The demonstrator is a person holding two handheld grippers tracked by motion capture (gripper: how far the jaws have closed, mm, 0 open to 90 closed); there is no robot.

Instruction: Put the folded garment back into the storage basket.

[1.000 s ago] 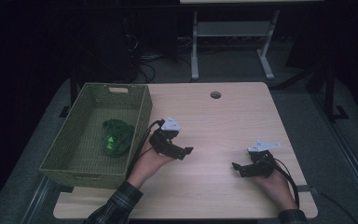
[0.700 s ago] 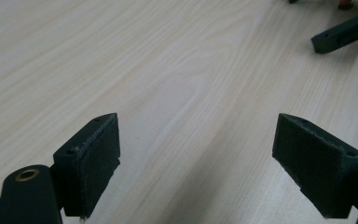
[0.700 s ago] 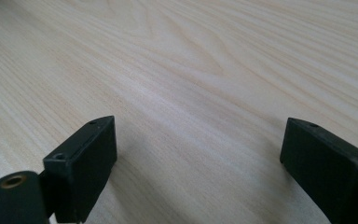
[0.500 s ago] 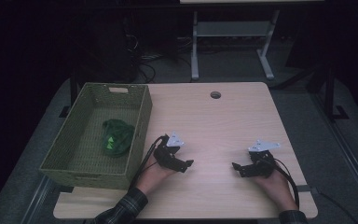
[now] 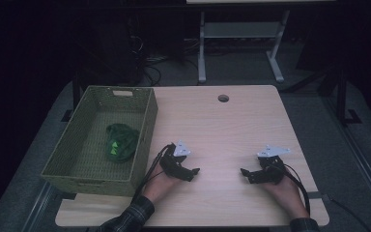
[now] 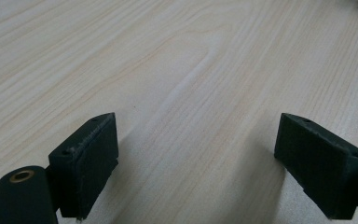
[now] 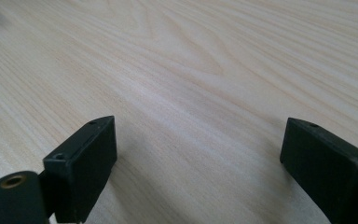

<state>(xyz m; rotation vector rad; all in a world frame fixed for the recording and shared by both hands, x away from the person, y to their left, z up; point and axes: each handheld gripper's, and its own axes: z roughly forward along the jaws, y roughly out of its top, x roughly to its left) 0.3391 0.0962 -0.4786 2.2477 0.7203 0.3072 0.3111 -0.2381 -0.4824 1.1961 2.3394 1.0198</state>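
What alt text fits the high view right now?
Two hands rest on a wooden table, each holding an open, empty tool: left tool, right tool. A green woven basket at the table's left holds a crumpled green item.

Dim lab, wooden table [image 5: 232, 125], floor cables [image 5: 174, 58]

No text, label, brand, number or sign could be read anywhere: none on the pale wood-grain surface [image 5: 232, 130], the green woven basket [image 5: 72, 159] at the left, or the crumpled green item [image 5: 120, 142] inside.
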